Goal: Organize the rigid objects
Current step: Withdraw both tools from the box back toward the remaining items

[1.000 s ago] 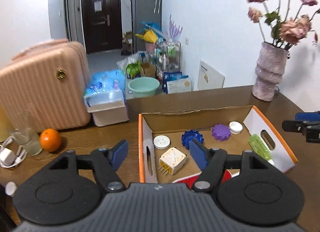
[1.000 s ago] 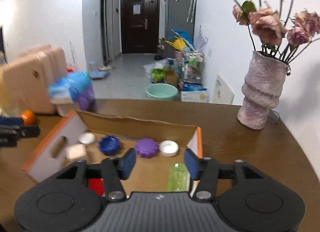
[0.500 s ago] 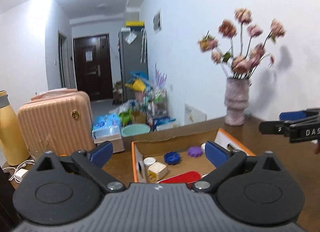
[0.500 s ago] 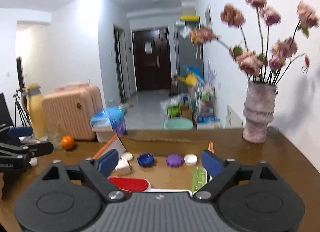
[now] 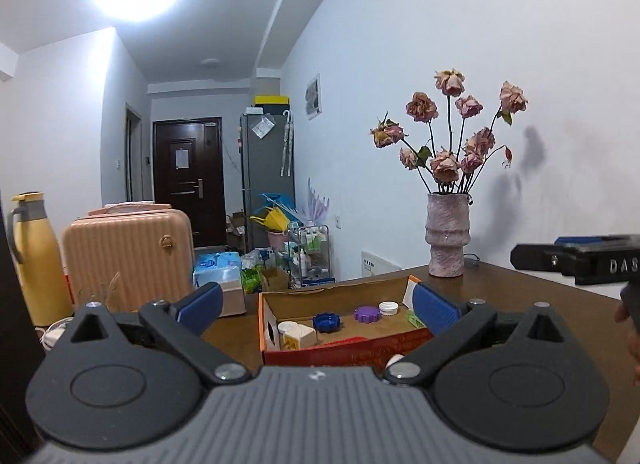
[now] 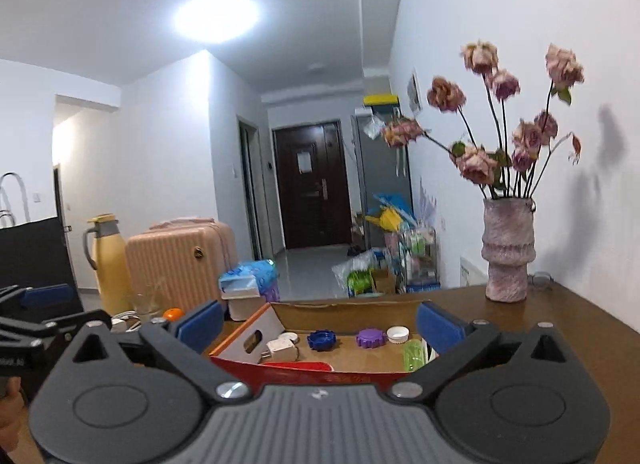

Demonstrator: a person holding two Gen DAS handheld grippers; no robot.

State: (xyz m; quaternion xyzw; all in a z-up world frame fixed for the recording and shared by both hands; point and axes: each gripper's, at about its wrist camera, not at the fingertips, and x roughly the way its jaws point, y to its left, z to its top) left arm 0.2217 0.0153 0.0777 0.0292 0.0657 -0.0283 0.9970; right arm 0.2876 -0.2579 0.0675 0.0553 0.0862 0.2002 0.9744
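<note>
Brown table (image 5: 532, 304), cardboard box (image 5: 340, 296), vase (image 5: 446, 240), hallway

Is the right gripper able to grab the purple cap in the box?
Probably yes. The right gripper is open and empty, the box has no lid, and the purple cap lies uncovered ahead.

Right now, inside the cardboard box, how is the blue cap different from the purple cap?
1. Colour: the blue cap is dark blue, while the purple cap is violet.
2. Place: the blue cap lies nearer the box's left wall with the handle hole; the purple cap lies to its right, beside a white cap.
3. Centre: the blue cap shows an open hollow, whereas the purple cap looks flatter on top.

Both are round with notched edges and lie flat on the box floor.
</note>
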